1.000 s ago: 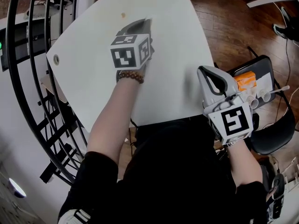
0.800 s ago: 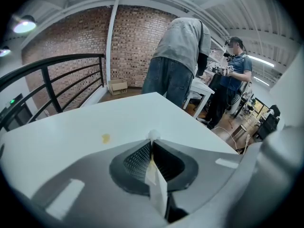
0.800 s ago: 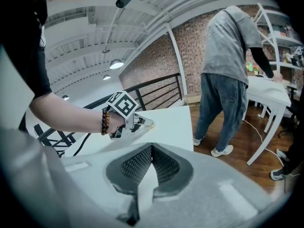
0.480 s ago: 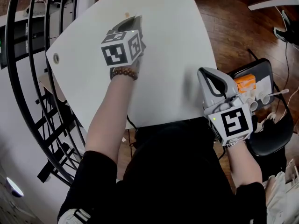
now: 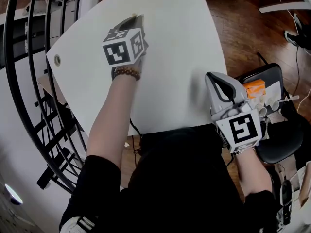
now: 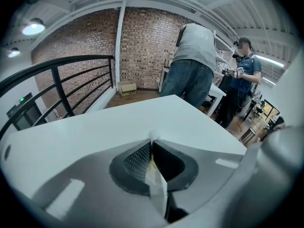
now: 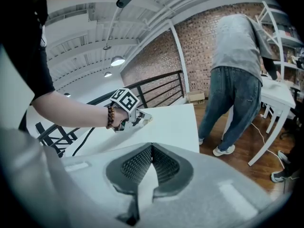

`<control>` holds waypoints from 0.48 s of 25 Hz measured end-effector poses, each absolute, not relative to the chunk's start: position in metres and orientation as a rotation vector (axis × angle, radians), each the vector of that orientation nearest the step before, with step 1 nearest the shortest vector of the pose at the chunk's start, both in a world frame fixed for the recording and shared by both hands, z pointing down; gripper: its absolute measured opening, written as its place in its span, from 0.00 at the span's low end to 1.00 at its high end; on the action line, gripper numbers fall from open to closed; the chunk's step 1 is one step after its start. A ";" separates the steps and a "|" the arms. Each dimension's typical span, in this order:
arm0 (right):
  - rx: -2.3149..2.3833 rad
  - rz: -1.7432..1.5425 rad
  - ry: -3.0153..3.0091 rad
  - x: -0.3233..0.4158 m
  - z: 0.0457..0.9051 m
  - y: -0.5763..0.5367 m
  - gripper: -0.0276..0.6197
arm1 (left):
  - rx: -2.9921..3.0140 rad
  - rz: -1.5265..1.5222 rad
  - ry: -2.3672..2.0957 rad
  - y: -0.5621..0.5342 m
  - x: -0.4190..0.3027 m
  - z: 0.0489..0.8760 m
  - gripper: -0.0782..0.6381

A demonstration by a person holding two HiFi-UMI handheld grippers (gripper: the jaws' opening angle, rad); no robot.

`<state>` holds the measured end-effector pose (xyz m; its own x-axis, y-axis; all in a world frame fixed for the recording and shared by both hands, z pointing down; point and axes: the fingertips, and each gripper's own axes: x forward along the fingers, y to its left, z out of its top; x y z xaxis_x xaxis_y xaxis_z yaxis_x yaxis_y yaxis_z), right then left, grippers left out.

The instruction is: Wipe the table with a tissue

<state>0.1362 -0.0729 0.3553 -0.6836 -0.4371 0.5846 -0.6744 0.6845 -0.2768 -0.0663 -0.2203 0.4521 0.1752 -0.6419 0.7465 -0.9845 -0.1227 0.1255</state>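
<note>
Tissue (image 6: 154, 135), small white tuft, pinched at tips of left gripper (image 6: 151, 142)

1 white bench (image 5: 180, 42). 2 grippers: left gripper (image 5: 138, 18) at 11 o'clock, right gripper (image 5: 211, 77) at 4 o'clock. 1 tissue (image 6: 153, 136). 1 bead bracelet (image 5: 126, 72). 1 black chair (image 5: 282, 147) at 4 o'clock. 2 bystanders: bystander in grey (image 6: 194, 56), bystander in blue (image 6: 243, 77).

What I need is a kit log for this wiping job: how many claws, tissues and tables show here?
claws: 2, the left claw and the right claw
tissue: 1, pinched in the left claw
table: 1
total: 4
</note>
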 end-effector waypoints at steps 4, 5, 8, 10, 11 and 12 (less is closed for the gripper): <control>0.851 0.671 -2.404 0.135 0.360 -0.074 0.03 | 1.826 0.730 -1.536 -0.223 -0.072 0.458 0.15; 0.846 0.673 -2.409 0.134 0.360 -0.075 0.03 | 1.826 0.736 -1.536 -0.224 -0.072 0.459 0.15; 0.834 0.675 -2.413 0.133 0.361 -0.077 0.03 | 1.832 0.757 -1.537 -0.225 -0.071 0.461 0.15; 0.830 0.673 -2.410 0.133 0.362 -0.078 0.03 | 1.834 0.768 -1.539 -0.225 -0.072 0.461 0.15; 0.830 0.671 -2.404 0.133 0.363 -0.078 0.03 | 1.832 0.771 -1.542 -0.226 -0.073 0.461 0.15; 0.830 0.669 -2.398 0.134 0.364 -0.079 0.03 | 1.829 0.770 -1.546 -0.227 -0.075 0.461 0.15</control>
<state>0.1338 -0.0789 0.3636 -0.6824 -0.4139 0.6025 -0.6661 0.6917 -0.2792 -0.0748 -0.2266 0.4608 0.1466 -0.6293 0.7632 -0.9883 -0.1265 0.0855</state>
